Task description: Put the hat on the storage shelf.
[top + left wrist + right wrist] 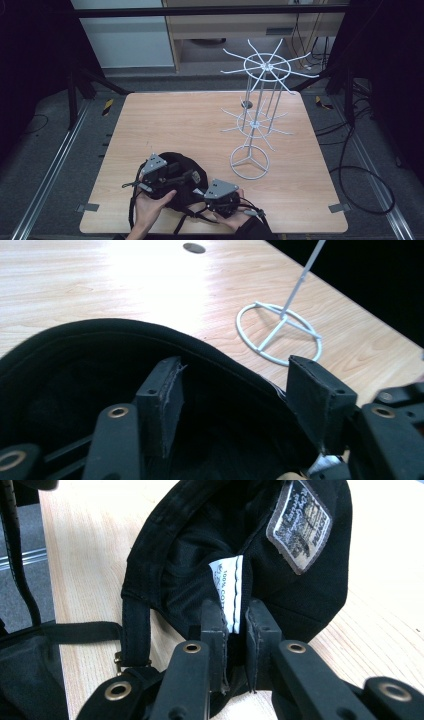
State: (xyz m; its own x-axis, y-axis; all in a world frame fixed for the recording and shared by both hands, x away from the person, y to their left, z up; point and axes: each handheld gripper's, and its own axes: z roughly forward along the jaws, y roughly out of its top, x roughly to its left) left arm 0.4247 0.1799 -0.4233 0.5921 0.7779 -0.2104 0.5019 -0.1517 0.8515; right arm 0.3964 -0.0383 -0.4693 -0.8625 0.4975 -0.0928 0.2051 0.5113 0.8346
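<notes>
Pinching the black cap's (300, 595) white label (234, 592), the right gripper (235, 625) sits nearly closed. The left gripper (235, 400) spreads wide over the cap's rim.

The black cloth cap (210, 555) looks matt and soft, its grey woven patch (300, 525) at one o'clock; the pale wood-grain table (165, 125) shines smooth; the white wire rack (250, 162) is glossy painted metal.

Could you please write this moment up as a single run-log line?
left gripper: open, jaws astride black cap rim | right gripper: shut on cap at white label | wire rack: upright, untouched
</notes>
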